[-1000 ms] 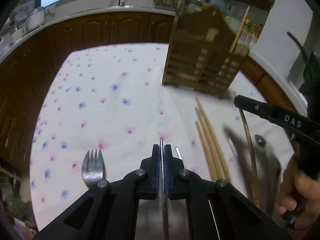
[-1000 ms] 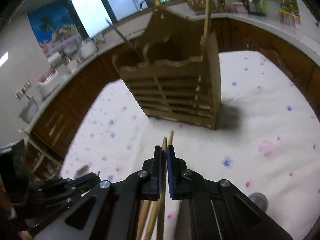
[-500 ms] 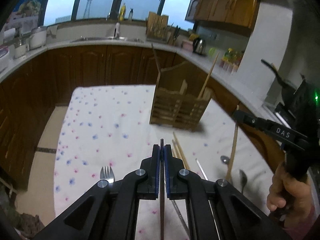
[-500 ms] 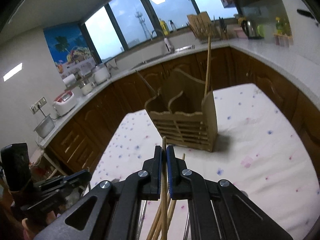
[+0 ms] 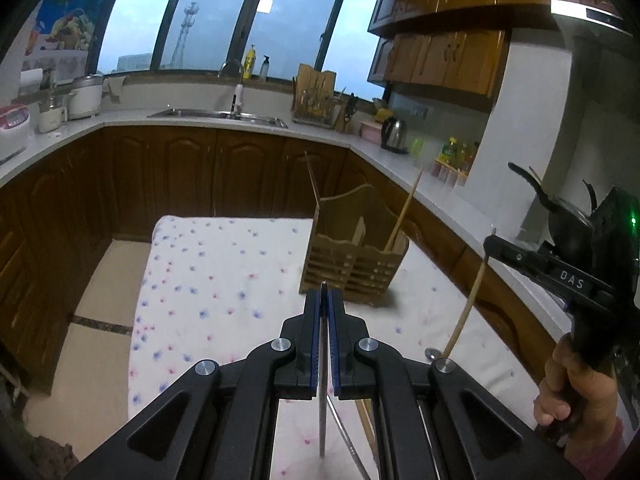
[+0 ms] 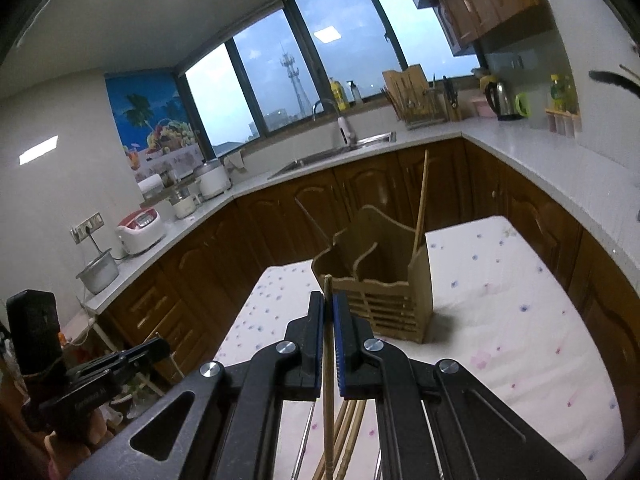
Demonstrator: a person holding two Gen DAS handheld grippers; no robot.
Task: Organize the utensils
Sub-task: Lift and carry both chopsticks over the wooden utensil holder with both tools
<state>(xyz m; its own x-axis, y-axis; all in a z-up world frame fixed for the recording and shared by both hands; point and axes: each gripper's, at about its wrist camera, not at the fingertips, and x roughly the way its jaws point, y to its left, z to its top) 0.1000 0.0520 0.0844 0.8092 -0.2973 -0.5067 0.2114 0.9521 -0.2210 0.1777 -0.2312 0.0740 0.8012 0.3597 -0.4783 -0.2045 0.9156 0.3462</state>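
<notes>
Utensils are on the move: since a second ago we have lifted both grippers off the white cloth with blue and pink flowers (image 5: pixel 224 280), and the slatted wooden utensil holder (image 5: pixel 352 268), which loomed close before, now stands well ahead of and below both tools. We judge the pick-up done and the carry to the holder under way, with the drop into a compartment still to come.

Our left gripper (image 5: pixel 325 312) has its blue-padded jaws pressed together on a thin, flat grey metal utensil (image 5: pixel 322 408), seen edge-on, so we cannot tell which kind it is. Our right gripper (image 6: pixel 329 316) pinches a single pale wooden chopstick (image 6: pixel 328 400), whose tip pokes out just past the jaws toward the holder's front wall; from the left side we see that same stick hanging down toward the cloth.

One light wooden chopstick (image 6: pixel 421 200) already leans in the holder's right-hand compartment. More loose wooden chopsticks (image 6: pixel 348 436) lie on the cloth on the near side of the holder, beneath our right gripper.
</notes>
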